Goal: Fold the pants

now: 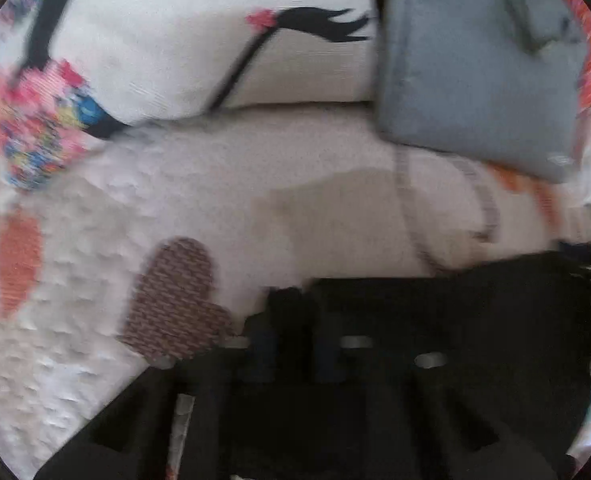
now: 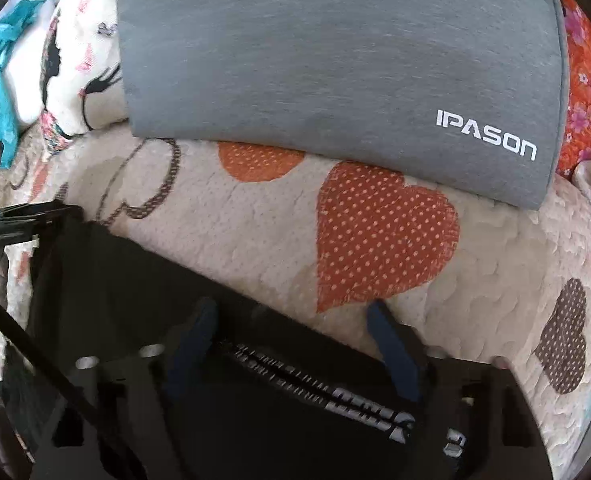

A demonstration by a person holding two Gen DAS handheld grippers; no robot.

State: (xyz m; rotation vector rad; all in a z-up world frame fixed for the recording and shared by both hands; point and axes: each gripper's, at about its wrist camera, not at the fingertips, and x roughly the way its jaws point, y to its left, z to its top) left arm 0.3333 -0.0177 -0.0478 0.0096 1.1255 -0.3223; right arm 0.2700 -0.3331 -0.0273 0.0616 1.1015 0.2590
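Pants [image 2: 143, 292]: black, compact block on quilt [image 2: 475, 280], near-left of grey bag [image 2: 335, 52] | left gripper [image 1: 293, 336] pinching their edge | right gripper [image 2: 295, 344] spread over them | you look mostly folded; release, tidying remain.

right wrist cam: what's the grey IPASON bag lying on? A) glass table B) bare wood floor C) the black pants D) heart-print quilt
D: the grey IPASON bag rests with its lower edge over the quilt, covering the top of an orange dotted heart; the black pants lie apart, nearer the camera.
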